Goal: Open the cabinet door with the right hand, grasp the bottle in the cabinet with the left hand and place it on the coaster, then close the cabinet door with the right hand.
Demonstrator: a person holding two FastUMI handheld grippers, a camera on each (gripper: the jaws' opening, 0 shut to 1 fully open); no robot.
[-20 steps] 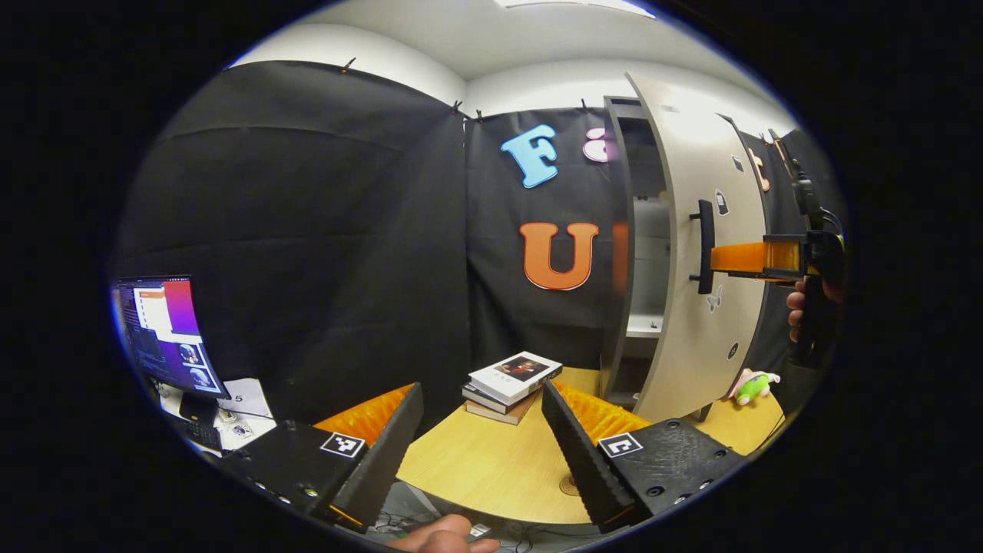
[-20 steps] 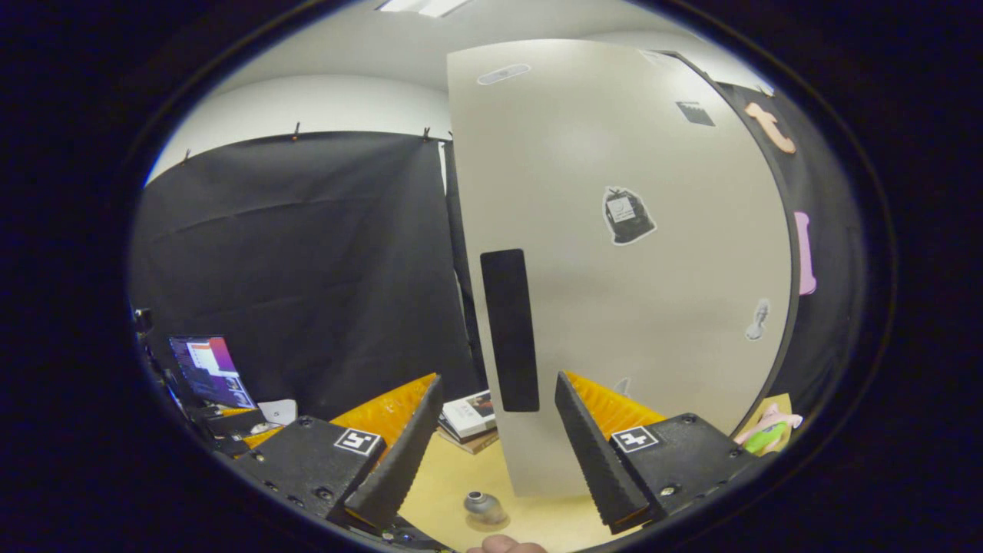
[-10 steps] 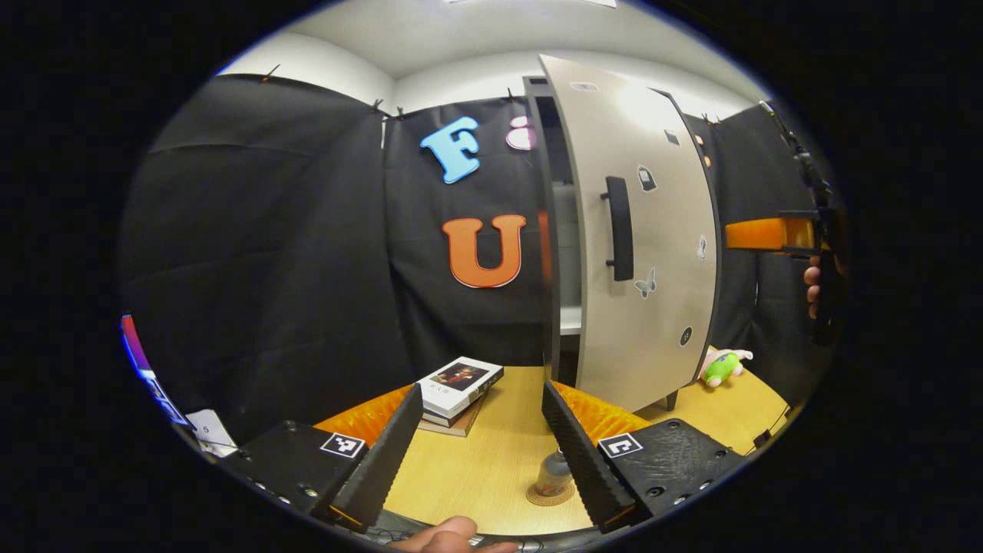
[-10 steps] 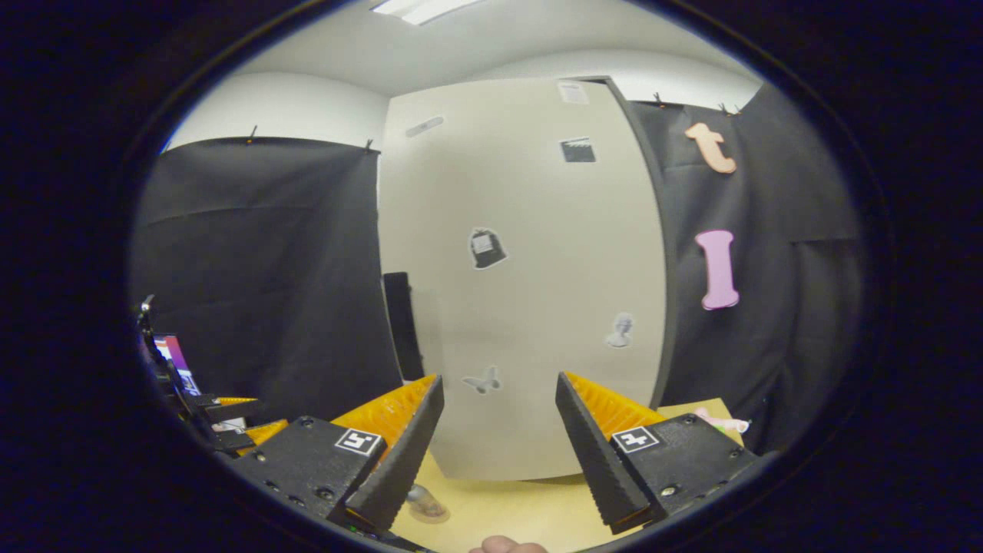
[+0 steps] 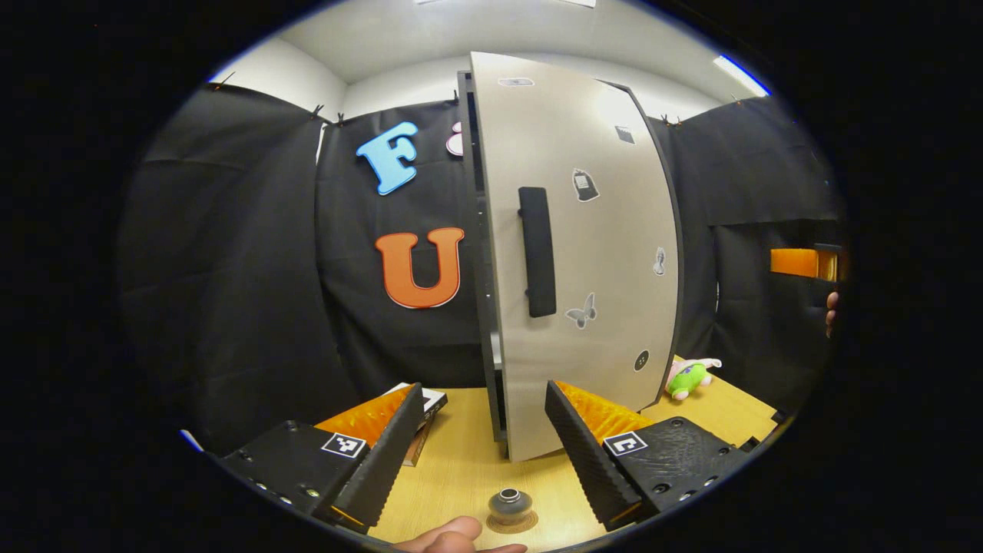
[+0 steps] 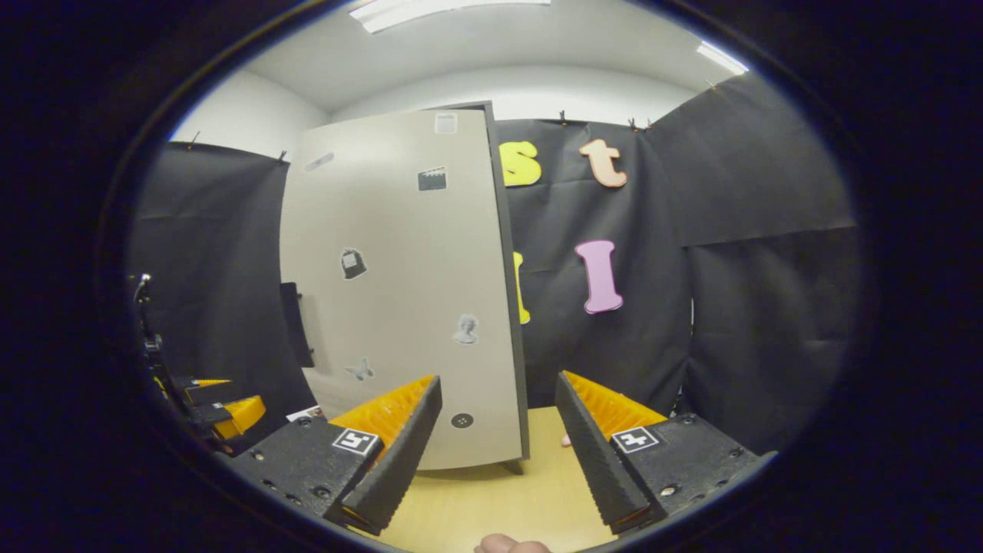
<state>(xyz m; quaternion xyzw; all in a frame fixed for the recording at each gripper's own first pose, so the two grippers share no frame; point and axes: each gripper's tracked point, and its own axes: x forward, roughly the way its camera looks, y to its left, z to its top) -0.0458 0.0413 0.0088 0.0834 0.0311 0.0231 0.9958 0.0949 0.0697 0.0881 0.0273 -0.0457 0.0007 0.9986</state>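
The pale cabinet door (image 5: 584,253) with its black handle (image 5: 536,252) stands almost flat against the dark cabinet frame (image 5: 478,230); I cannot tell if it is fully flush. A small bottle (image 5: 510,501) stands upright on the round coaster (image 5: 513,524) on the wooden table, just ahead of my open left gripper (image 5: 476,453), which holds nothing. At the far right edge hangs the right gripper (image 5: 802,263), apart from the door. In the right gripper view the right gripper (image 6: 499,453) is open and empty, facing the door (image 6: 407,292) from a distance.
Stacked books (image 5: 424,411) lie on the table (image 5: 461,476) left of the cabinet. A green and pink plush toy (image 5: 687,375) sits to its right. A thumb (image 5: 453,535) shows at the bottom edge. The left gripper (image 6: 219,399) appears at the far left.
The cabinet door swung from wide open to nearly shut. The right gripper drew back from the handle to the right. The left gripper's view turned, bringing the bottle on the coaster into sight.
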